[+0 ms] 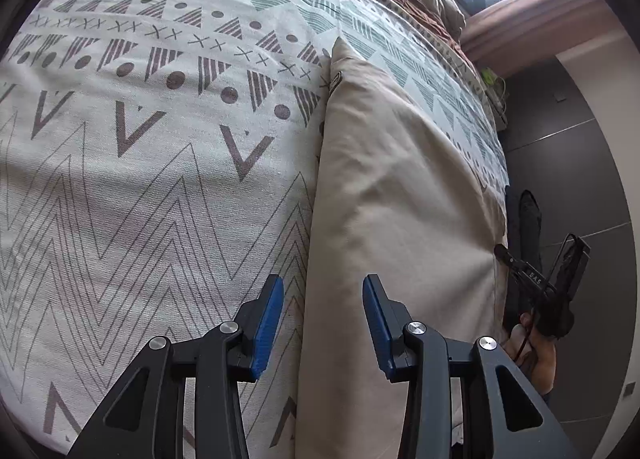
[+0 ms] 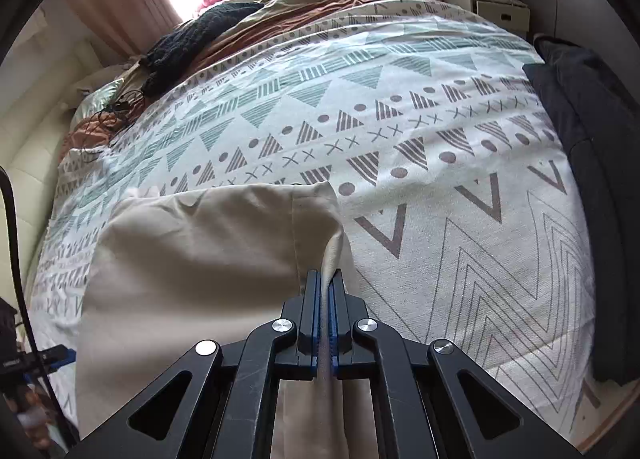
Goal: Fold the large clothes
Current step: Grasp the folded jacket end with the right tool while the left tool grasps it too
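A beige garment (image 1: 392, 187) lies folded lengthwise on a patterned bedspread (image 1: 140, 179). My left gripper (image 1: 323, 323) is open and empty, its blue pads (image 1: 267, 323) hovering over the garment's left edge near the bed's end. In the right wrist view the same beige garment (image 2: 192, 259) lies on the bedspread (image 2: 460, 163). My right gripper (image 2: 327, 299) is shut on the garment's edge, a fold of cloth pinched between the pads. The right gripper also shows in the left wrist view (image 1: 540, 283), low beside the bed.
A rumpled brown and tan duvet (image 2: 304, 7) and a black knitted item (image 2: 200, 35) lie at the head of the bed. Dark clothing (image 2: 592, 163) lies along the right bed edge. A white nightstand (image 2: 492, 7) stands by the wall.
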Action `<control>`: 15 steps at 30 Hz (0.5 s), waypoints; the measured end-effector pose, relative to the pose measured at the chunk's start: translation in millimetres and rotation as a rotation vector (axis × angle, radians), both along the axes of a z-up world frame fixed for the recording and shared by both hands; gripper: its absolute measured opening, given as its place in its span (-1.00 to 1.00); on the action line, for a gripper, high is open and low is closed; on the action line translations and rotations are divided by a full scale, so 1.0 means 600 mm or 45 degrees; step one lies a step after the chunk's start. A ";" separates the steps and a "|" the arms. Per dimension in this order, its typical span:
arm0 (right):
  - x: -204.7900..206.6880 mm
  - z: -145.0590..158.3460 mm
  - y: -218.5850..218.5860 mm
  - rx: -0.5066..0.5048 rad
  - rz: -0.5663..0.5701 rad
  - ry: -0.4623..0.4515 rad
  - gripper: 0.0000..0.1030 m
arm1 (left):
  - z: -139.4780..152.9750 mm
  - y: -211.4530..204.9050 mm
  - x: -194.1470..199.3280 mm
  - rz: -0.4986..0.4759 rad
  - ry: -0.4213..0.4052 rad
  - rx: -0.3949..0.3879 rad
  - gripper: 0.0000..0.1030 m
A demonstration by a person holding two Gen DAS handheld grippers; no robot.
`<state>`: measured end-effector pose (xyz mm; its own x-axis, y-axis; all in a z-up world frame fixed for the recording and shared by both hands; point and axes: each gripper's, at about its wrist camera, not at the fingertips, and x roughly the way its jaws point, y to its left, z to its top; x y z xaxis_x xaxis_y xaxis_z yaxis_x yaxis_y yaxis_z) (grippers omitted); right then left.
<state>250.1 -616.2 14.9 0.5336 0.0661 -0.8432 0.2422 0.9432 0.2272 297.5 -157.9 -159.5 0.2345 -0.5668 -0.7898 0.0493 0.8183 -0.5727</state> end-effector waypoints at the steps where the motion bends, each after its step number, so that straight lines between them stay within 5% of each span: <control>1: 0.003 -0.008 -0.005 0.006 -0.007 0.012 -0.94 | -0.003 -0.004 0.003 -0.001 0.006 0.011 -0.18; 7: 0.012 -0.008 -0.020 0.046 -0.037 0.061 -0.82 | -0.006 -0.024 0.027 0.004 -0.003 0.043 -0.18; 11: 0.012 0.020 -0.020 0.089 0.028 0.043 0.25 | -0.005 -0.037 0.046 0.005 -0.022 0.056 -0.18; 15: 0.022 0.036 -0.020 0.092 0.071 0.028 0.27 | -0.004 -0.055 0.072 0.000 -0.031 0.065 -0.18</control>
<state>263.6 -628.0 36.6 0.5088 0.1566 -0.8465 0.1954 0.9366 0.2907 340.8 -190.7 -161.9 0.2536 -0.5260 -0.8118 0.0626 0.8464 -0.5289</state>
